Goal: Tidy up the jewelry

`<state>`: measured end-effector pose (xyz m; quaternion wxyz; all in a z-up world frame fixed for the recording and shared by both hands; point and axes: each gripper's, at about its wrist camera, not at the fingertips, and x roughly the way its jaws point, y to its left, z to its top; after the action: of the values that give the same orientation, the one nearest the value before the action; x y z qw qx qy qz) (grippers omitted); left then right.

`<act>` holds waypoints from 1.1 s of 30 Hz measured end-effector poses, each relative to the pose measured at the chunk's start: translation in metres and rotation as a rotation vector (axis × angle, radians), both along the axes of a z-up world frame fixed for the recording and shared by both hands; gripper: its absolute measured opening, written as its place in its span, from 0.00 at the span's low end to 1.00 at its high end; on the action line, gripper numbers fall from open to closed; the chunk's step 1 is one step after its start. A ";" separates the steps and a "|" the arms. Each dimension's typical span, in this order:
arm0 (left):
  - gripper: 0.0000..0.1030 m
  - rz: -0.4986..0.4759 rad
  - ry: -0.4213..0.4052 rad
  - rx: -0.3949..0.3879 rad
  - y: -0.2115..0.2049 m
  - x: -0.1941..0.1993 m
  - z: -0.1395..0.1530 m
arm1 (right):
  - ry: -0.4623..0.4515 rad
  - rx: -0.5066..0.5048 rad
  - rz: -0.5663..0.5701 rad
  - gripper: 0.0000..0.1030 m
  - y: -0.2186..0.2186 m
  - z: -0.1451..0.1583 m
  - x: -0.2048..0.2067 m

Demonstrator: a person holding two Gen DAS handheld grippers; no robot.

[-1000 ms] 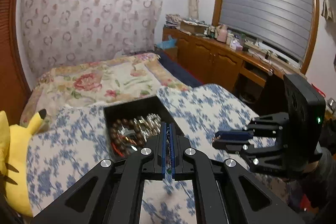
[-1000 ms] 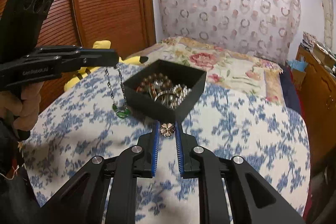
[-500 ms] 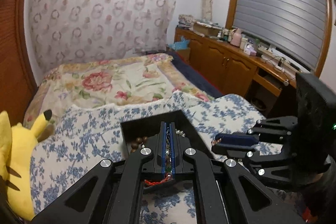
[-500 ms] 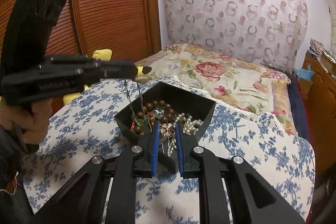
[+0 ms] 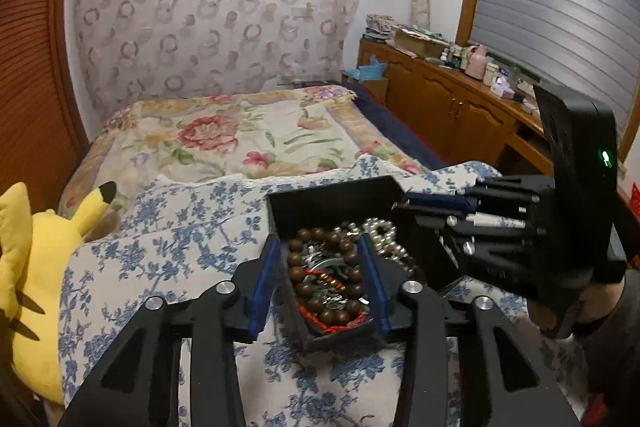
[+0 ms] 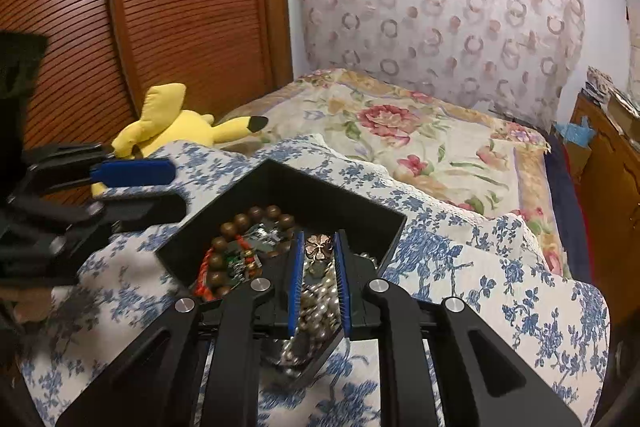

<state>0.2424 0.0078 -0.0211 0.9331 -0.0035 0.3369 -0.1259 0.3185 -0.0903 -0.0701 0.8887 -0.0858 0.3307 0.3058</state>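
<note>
A black square box (image 5: 332, 199) is set on a blue-and-white floral cloth (image 5: 168, 247) over the bed. It is filled with brown wooden beads (image 5: 296, 273), a white pearl strand (image 5: 380, 233), red cord and metal pieces. The left gripper (image 5: 320, 279) is positioned above the box; its blue-padded jaws are opening, with nothing pinched between them. A bronze flower-shaped charm (image 6: 319, 247) is pinched by the right gripper (image 6: 318, 251) over the box. A yellow plush toy (image 6: 176, 123) lies beside the cloth.
</note>
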 end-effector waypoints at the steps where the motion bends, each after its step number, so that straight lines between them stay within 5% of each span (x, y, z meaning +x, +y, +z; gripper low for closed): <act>1: 0.49 0.006 -0.001 -0.001 0.001 0.000 0.000 | -0.001 -0.001 -0.009 0.28 0.000 0.000 0.002; 4: 0.59 0.021 -0.004 -0.003 0.006 -0.005 -0.002 | -0.008 0.007 -0.040 0.49 -0.004 -0.001 0.003; 9: 0.78 0.057 -0.024 0.020 0.009 -0.019 -0.004 | -0.019 0.023 -0.069 0.50 -0.013 0.001 -0.008; 14: 0.90 0.091 -0.039 0.032 0.009 -0.040 -0.003 | -0.052 0.043 -0.117 0.62 -0.029 0.007 -0.042; 22: 0.92 0.133 -0.059 0.032 0.006 -0.090 0.002 | -0.105 0.076 -0.217 0.94 -0.057 0.020 -0.107; 33: 0.92 0.226 -0.124 0.042 0.002 -0.163 0.016 | -0.158 0.161 -0.301 0.98 -0.085 0.040 -0.200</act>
<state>0.0794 0.0096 -0.0052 0.9602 -0.0142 0.2786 -0.0127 0.1185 -0.1751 -0.0297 0.9516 0.0123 0.2433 0.1873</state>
